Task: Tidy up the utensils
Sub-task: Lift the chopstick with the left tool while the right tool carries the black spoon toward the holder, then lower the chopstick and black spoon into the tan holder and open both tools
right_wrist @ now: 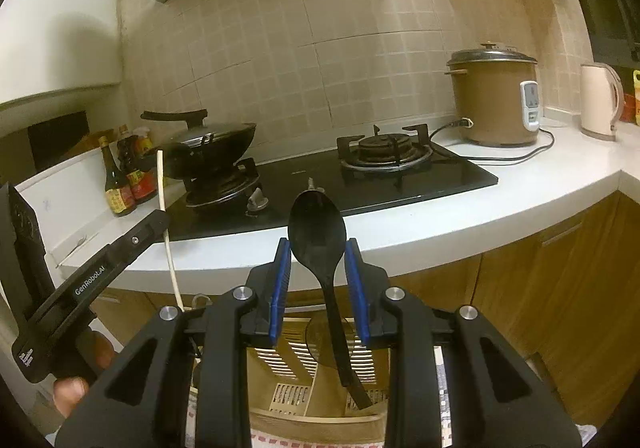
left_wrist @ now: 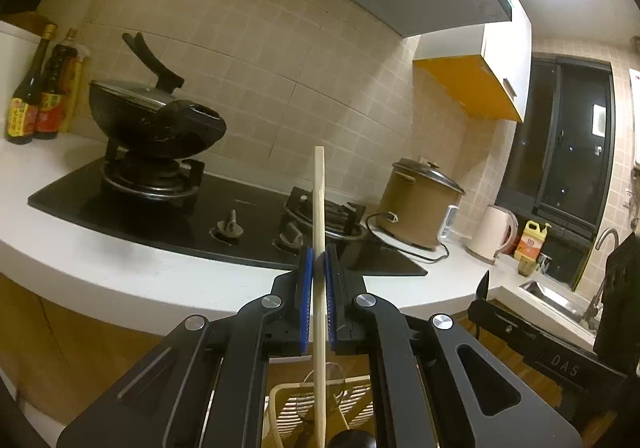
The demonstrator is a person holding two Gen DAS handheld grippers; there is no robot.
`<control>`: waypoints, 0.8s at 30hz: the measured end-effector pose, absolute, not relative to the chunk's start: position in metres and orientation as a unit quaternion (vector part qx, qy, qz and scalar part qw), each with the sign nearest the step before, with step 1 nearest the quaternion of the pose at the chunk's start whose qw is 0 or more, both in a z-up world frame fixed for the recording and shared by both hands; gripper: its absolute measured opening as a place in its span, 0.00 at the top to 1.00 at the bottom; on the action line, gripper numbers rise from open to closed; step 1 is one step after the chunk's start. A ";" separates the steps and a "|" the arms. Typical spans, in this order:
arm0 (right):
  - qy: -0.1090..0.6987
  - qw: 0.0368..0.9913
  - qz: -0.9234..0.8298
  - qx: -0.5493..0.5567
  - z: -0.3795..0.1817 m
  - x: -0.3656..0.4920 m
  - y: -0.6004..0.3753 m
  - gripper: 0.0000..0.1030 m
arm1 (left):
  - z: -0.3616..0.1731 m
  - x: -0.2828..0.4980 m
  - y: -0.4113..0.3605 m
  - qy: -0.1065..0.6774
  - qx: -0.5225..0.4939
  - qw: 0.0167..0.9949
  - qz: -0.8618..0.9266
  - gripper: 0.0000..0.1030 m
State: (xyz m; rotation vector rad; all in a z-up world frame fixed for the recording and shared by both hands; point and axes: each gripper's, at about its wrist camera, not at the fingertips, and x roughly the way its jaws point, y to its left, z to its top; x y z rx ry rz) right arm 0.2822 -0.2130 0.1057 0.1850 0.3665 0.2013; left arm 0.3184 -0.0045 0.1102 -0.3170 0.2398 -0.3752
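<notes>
My left gripper (left_wrist: pixel 319 260) is clamped on a pale wooden chopstick (left_wrist: pixel 319 207), held upright over the slotted utensil basket (left_wrist: pixel 352 396). My right gripper (right_wrist: pixel 318 260) stands wide, its blue pads either side of a black spoon (right_wrist: pixel 317 236) without touching; the spoon's handle runs down into the basket (right_wrist: pixel 320 388). The left tool's arm reads "GenRobot.AI"; the right one's shows "DAS". Beyond lie the white counter (right_wrist: pixel 520 199), gas hob (right_wrist: pixel 360 183), lidded wok (left_wrist: pixel 152 119), brown rice cooker (right_wrist: pixel 492 99) and sauce bottles (left_wrist: pixel 36 87) with labels too small to read.
</notes>
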 end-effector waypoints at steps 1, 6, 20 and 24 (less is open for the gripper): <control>0.181 0.974 0.100 0.088 0.106 0.282 -0.212 0.76 | 0.109 0.317 -0.004 0.118 -0.154 0.964 -0.184 0.96; 0.181 0.976 0.104 0.070 0.109 0.280 -0.207 0.76 | 0.102 0.312 -0.002 0.123 -0.147 0.964 -0.184 0.96; 0.199 0.971 0.099 0.083 0.111 0.252 -0.227 0.71 | 0.100 0.281 0.009 0.138 -0.134 0.961 -0.198 0.67; 0.199 0.972 0.100 0.078 0.119 0.234 -0.229 0.60 | 0.108 0.267 0.019 0.148 -0.140 0.957 -0.208 0.65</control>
